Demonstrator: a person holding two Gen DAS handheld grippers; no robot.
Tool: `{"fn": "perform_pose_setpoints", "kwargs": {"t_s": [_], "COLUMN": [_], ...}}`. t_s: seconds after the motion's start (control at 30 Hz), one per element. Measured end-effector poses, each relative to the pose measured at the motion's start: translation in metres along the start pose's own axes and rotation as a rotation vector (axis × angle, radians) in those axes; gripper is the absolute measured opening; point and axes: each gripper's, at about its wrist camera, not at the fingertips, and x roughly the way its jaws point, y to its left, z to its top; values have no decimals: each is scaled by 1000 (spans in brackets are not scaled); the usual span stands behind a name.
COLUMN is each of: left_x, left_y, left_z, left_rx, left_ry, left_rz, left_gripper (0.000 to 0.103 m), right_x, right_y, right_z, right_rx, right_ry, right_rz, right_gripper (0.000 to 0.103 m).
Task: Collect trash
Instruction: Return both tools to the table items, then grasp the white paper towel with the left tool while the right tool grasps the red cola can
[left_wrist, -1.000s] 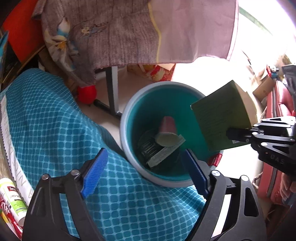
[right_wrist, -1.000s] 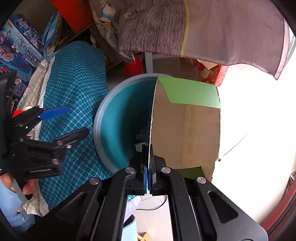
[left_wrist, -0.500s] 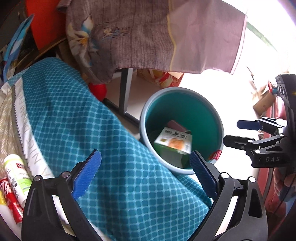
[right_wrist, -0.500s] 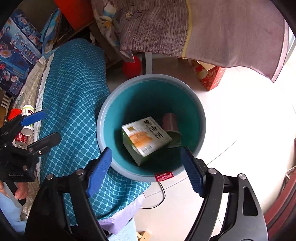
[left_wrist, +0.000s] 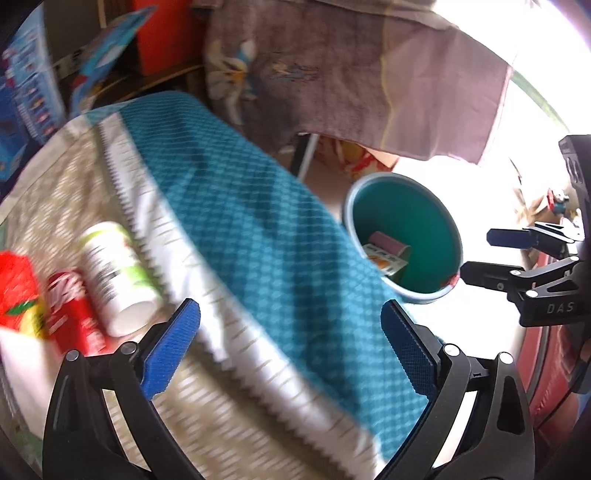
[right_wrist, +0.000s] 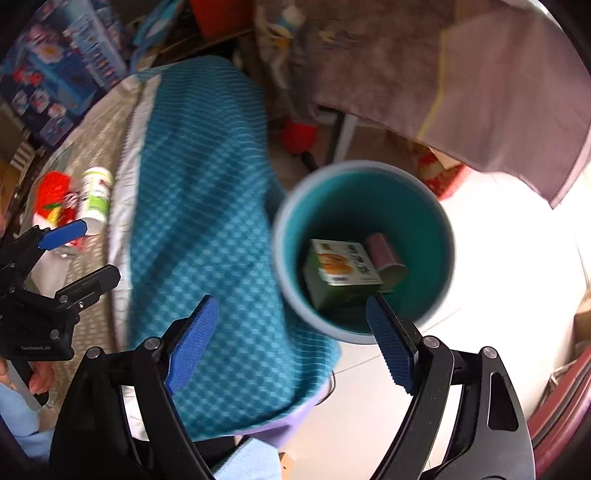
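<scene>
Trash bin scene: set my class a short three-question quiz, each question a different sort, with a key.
1. True or false: the green carton lies inside the teal bin.
2. Which gripper holds something? A left B right C neither
3. Fill in: beside the red can on the cloth lies a white and green ____.

Key: 1 true; 2 C; 3 bottle.
</scene>
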Motion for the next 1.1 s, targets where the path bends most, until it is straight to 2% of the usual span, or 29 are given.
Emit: {"fn": "perform_pose_setpoints", "kwargs": {"t_s": [0.27, 0.4, 0.57, 0.73, 0.83, 1.1], "left_x": [-41, -48, -45, -50, -55, -72], "left_y": [65, 101, 140, 165, 177, 234], "left_z": [-36, -51, -68, -79, -84, -112], "left_rx": [-102, -173, -266, -294, -299, -361], "left_ry": [-36, -39, -20, -24, -42, -54], "left_rz": [50, 78, 77, 101, 146, 205], "left_gripper": [99, 99, 99, 99, 99, 99], "right_x": [-6, 2, 18, 29, 33, 49], "right_y": [68, 98, 130, 153, 169, 218], "right_z": [1, 7, 17, 27, 31, 40], "right_rx": [-92, -131, -174, -186, -206, -292], "right_ry": [-7, 12, 36, 57, 65, 91], "right_rz": [21, 26, 35, 62, 77, 87], "right_gripper": [79, 79, 79, 79, 79, 79]}}
